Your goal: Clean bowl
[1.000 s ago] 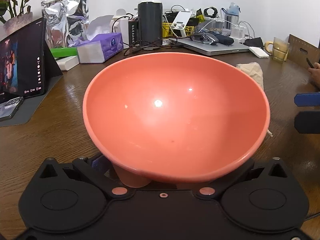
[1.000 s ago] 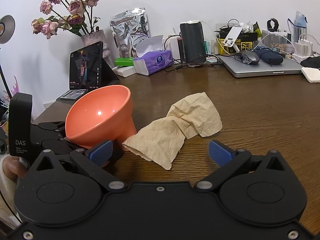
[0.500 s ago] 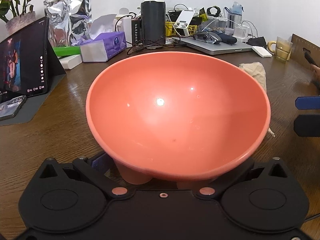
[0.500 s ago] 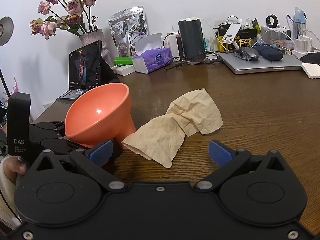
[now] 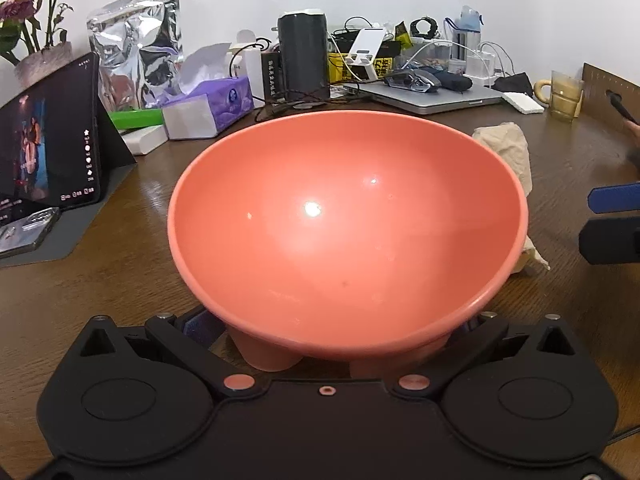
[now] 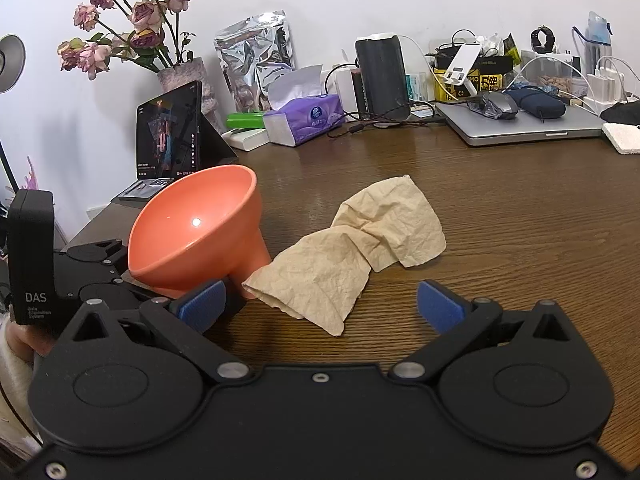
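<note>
An orange footed bowl [image 5: 344, 216] fills the left wrist view, tipped so its inside faces the camera. My left gripper [image 5: 336, 328] is shut on the bowl's foot, with its fingers mostly hidden under the rim. From the right wrist view the bowl [image 6: 192, 232] leans at the left, its foot on the wooden table. A crumpled beige paper towel [image 6: 352, 256] lies flat beside the foot. My right gripper [image 6: 320, 306] is open just short of the towel's near edge, with nothing between its blue pads [image 6: 200, 304]. Its fingertips [image 5: 614, 198] show at the left wrist view's right edge.
A propped tablet [image 6: 168, 132], a vase of flowers [image 6: 132, 12], a foil bag [image 6: 256, 60], a purple tissue box [image 6: 308, 118], a black cylinder [image 6: 382, 76] and a laptop [image 6: 520, 124] line the back. A mug [image 5: 564, 94] stands at the far right. Bare table [image 6: 520, 220] lies beyond the towel.
The left wrist view has shifted slightly, and the bowl sits a touch lower in frame. The right gripper and the towel have barely moved.
</note>
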`<state>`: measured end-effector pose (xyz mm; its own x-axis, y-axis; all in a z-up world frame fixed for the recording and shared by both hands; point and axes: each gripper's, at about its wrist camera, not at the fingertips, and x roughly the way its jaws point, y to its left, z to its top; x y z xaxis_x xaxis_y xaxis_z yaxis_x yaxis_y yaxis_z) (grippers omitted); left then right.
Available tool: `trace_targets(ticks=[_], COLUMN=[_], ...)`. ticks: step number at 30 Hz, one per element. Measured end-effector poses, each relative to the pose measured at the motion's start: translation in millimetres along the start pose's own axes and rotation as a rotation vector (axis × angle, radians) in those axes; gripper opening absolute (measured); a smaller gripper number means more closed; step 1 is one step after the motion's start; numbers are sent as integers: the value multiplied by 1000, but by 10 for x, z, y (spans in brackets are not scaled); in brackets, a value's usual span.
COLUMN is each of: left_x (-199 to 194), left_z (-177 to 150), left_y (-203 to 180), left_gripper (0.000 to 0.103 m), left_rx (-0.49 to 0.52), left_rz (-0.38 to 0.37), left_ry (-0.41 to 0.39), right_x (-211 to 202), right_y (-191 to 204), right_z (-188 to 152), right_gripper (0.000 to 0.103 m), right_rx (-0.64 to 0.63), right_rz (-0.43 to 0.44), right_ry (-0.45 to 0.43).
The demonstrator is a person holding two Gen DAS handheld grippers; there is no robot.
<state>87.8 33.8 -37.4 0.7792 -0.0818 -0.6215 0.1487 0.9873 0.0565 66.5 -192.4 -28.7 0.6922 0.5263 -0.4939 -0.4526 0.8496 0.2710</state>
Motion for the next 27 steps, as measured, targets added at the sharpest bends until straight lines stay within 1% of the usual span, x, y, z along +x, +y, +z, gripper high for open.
trace_targets(ticks=[3,16,23,24,27], left_x=[16,10,5,4,-4], left_z=[12,18,17,17,14], left_y=[23,20,6,7,8], left_gripper=[103,103,103,102,96], left_rx=[-17,-10,-9,-11,-15], left_rz=[-8,23,26,23,5], left_ry=[10,6,1,0,0], right_x=[0,9,14,15,17], right_y=[-3,-12,-17,-18,-20], right_z=[-2,-11,-16,-17,-19], right_gripper=[103,103,103,103,103], right_rx=[1,7,9,10,11], right_rz=[-1,-1,-1,-1,-1], right_ry=[1,2,3,3,4])
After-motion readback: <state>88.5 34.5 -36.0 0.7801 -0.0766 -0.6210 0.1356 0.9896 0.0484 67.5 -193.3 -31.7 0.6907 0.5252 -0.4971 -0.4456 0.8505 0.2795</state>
